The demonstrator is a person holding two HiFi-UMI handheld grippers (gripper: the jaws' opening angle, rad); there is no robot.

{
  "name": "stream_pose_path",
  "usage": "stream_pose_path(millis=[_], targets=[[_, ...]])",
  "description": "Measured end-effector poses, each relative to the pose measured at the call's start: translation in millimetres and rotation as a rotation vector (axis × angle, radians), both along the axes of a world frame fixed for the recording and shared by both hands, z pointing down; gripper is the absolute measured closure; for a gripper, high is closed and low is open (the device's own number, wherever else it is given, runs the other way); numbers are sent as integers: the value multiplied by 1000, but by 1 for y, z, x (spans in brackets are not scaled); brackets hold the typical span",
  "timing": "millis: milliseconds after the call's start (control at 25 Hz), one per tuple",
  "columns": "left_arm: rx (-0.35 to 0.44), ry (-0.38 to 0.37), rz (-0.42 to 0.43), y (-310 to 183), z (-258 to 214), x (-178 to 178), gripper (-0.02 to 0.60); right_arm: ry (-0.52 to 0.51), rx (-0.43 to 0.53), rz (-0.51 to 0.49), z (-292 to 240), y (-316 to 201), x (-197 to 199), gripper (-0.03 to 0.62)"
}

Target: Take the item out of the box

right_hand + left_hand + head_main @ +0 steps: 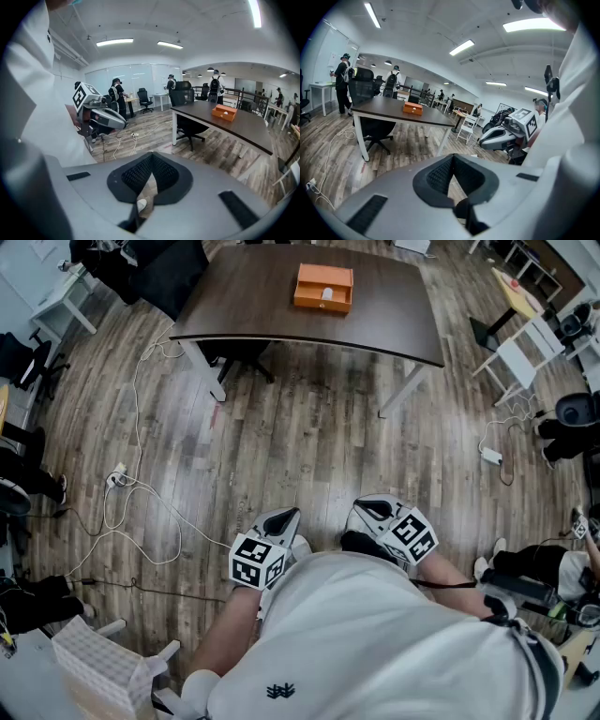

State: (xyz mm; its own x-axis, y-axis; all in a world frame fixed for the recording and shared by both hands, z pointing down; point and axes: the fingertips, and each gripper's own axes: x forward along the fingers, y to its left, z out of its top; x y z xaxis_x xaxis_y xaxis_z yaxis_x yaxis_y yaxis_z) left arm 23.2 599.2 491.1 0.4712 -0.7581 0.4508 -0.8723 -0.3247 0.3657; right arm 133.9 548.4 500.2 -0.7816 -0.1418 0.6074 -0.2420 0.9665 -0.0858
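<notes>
Held close to the person's white shirt point(375, 634), the grey left gripper point(287, 517) and grey right gripper point(367, 510) are both closed and empty. The orange rectangular box point(323, 287) sits well apart on the dark brown table point(253, 306).

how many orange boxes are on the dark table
1. The box sits about mid-table, open at the top with a white item in it. No other box shows on the table.

The box point(323, 287) sat near the table's point(244, 296) far edge, too small for me to tell what the pale item point(326, 294) inside was. The head view's top cut off that edge. People point(343, 75) beyond were mere small figures.
</notes>
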Motion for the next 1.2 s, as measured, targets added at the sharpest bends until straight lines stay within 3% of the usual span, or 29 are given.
stream_pose_path(millis=[280, 680, 960, 1200], targets=[[34, 0, 72, -10, -12, 17, 571, 7, 19, 32, -7, -5, 2, 592], [7, 30, 119, -35, 2, 18, 571, 18, -17, 94, 8, -22, 8, 592], [1, 6, 80, -113, -6, 4, 569, -35, -3, 105, 2, -114, -8, 589], [-13, -77, 60, -214, -17, -9, 538, -103, 5, 105, -4, -224, -25, 584]])
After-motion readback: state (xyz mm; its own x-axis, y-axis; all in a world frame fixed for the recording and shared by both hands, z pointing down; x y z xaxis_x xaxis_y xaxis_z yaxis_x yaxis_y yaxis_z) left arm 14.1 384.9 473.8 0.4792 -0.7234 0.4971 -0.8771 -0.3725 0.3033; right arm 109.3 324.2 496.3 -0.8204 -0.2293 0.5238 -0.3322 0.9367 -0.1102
